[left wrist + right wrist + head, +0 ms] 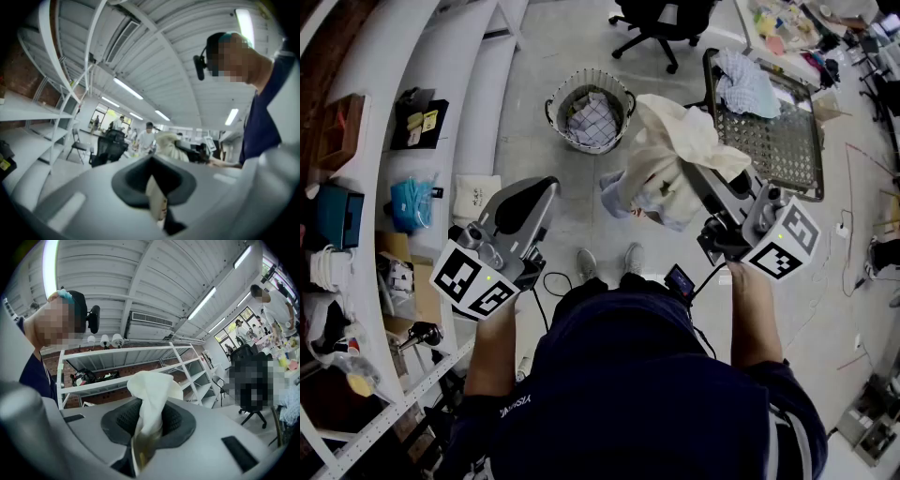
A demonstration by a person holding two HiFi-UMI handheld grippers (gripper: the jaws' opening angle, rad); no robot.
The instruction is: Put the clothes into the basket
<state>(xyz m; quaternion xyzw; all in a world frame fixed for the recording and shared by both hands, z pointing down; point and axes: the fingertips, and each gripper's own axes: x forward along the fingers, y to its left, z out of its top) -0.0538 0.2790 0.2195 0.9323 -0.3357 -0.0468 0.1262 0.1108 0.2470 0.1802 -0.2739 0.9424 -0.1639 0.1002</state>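
A cream garment hangs bunched in the air from my right gripper, which is shut on it. In the right gripper view a fold of the garment stands up out of the closed jaws of that gripper. The round wire basket stands on the floor ahead, left of the garment, with a checked cloth in it. My left gripper is held level at the left, jaws together with nothing between them. The garment shows beyond it.
A wire-mesh rack stands at the right with a pale blue-white cloth on it. A black office chair is behind the basket. White shelving with boxes and bags runs along the left. The person's feet are below the garment.
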